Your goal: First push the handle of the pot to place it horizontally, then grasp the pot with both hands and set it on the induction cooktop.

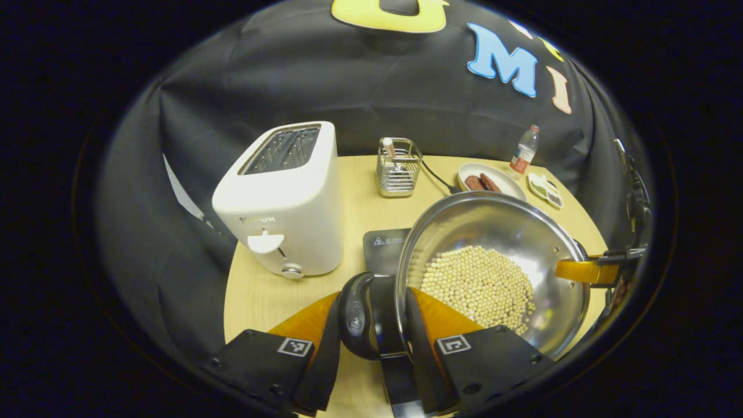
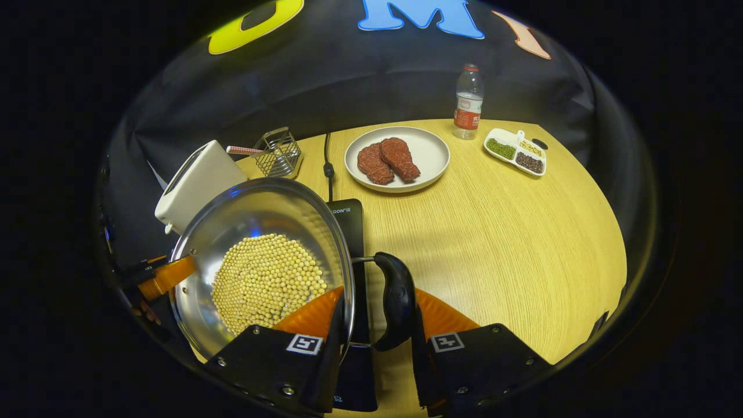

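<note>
Steel round pot [image 1: 493, 273] of pale beans held above black induction cooktop [image 1: 386, 247] | left gripper [image 1: 371, 325], right gripper [image 2: 374, 316] each clamp a black side handle, keeping it level

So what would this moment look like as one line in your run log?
stage: two-handed carry | left hand-held gripper: on pot handle | right hand-held gripper: on other handle | pot: over induction cooktop
</note>
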The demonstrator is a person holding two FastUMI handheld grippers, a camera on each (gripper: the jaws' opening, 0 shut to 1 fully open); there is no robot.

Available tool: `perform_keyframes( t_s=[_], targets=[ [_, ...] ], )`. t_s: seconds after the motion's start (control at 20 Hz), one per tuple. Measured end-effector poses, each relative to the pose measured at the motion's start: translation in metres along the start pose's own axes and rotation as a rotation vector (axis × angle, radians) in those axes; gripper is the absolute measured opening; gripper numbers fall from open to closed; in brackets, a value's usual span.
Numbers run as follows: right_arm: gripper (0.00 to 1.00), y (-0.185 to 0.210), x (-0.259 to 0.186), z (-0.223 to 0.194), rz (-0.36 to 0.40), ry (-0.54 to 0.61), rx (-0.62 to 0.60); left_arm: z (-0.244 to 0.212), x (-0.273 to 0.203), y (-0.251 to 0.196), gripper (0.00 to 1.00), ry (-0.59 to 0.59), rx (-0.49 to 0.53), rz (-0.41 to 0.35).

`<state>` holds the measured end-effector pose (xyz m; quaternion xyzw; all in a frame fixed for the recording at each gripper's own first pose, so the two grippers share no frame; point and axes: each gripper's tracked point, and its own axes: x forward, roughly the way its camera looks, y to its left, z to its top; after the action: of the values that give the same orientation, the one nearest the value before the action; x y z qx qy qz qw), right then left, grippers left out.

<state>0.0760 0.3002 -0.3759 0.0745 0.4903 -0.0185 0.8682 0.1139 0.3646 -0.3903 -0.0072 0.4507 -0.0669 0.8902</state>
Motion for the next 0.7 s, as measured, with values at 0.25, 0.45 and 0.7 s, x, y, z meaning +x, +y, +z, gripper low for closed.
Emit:
perform_keyframes(
  t_s=[0.25, 0.45, 0.7],
  targets=[
    [0.64, -0.001, -0.014, 0.021, 0.031, -0.089, -0.078, 0.020, -0.020, 0.007, 0.71, -0.081, -0.010, 0.053],
    [0.66, -0.009, -0.037, 0.034, 0.064, -0.146, -0.088, 0.053, -0.057, -0.005, 0.71, -0.206, -0.052, 0.093],
    [0.66, -0.039, -0.083, 0.063, 0.088, -0.273, -0.100, 0.094, -0.114, -0.056, 0.70, -0.358, -0.075, 0.108]
  ],
)
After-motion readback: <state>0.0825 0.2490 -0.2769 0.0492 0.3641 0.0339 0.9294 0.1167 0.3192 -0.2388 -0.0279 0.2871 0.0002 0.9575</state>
